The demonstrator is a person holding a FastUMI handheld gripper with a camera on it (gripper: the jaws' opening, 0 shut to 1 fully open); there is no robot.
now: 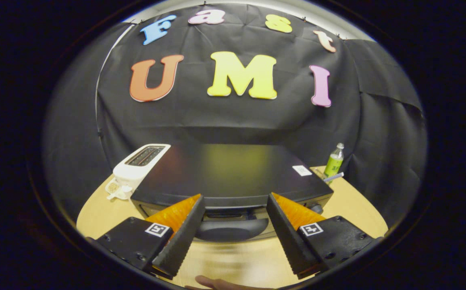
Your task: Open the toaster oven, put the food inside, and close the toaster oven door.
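Opening step: the gripper (236,203) hangs above the toaster oven (229,175), fingers apart, its door handle (233,229) between them; next, probably lowering to clamp it.

Toaster (138,165) left of toaster oven (233,177); bottle (333,161) right.

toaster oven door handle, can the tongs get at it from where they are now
Probably yes. The tongs are open, and the door handle sits between the fingers just ahead, with nothing in the gap. The white toaster and bottle stand off to the sides.
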